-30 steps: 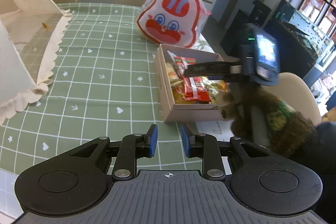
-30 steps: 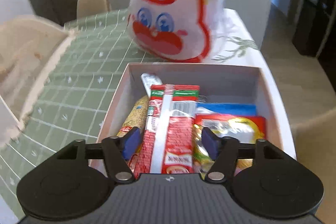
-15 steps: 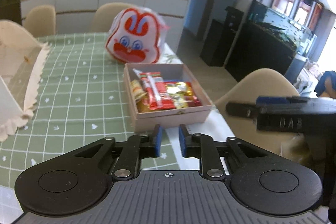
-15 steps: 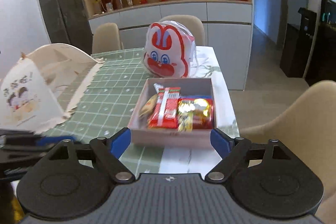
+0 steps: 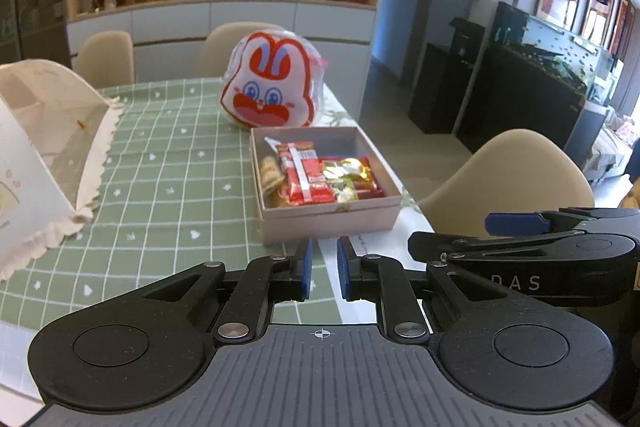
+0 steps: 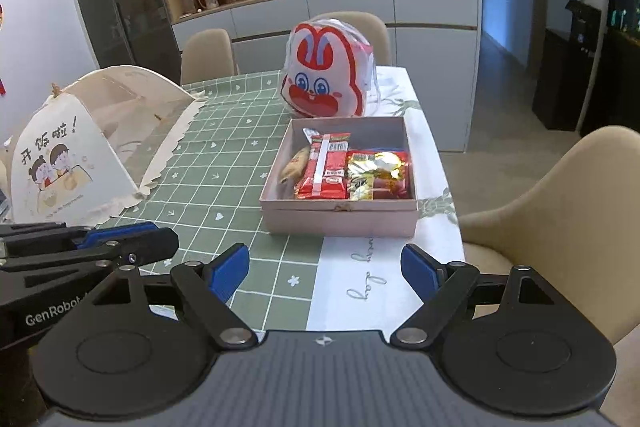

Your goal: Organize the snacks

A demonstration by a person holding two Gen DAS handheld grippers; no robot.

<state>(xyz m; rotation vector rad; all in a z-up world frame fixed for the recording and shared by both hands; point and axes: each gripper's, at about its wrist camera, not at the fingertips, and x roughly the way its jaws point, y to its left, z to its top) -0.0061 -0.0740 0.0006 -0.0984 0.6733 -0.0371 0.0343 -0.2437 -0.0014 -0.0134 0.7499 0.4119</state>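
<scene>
A pink open box (image 5: 328,223) (image 6: 340,221) stands on the green checked tablecloth near the table's right edge. Inside lie a long red packet (image 5: 300,171) (image 6: 326,167), a gold foil packet (image 5: 346,175) (image 6: 378,167) and other snacks. Behind it leans a red-and-white bunny bag (image 5: 272,87) (image 6: 326,79). My left gripper (image 5: 323,269) hovers short of the box's near wall, shut with nothing between its pads. My right gripper (image 6: 324,273) hangs back over the table's near end, open and empty, well short of the box.
A white mesh food cover (image 5: 48,147) (image 6: 72,155) stands on the table's left side. A beige chair (image 5: 508,179) (image 6: 560,207) is pulled up at the right edge, and two more stand at the far end. A white runner (image 6: 360,287) crosses the cloth.
Both grippers have drawn back and up from the box. The right one left the red packet lying in the box and spread wider. The left one's pads came together.
</scene>
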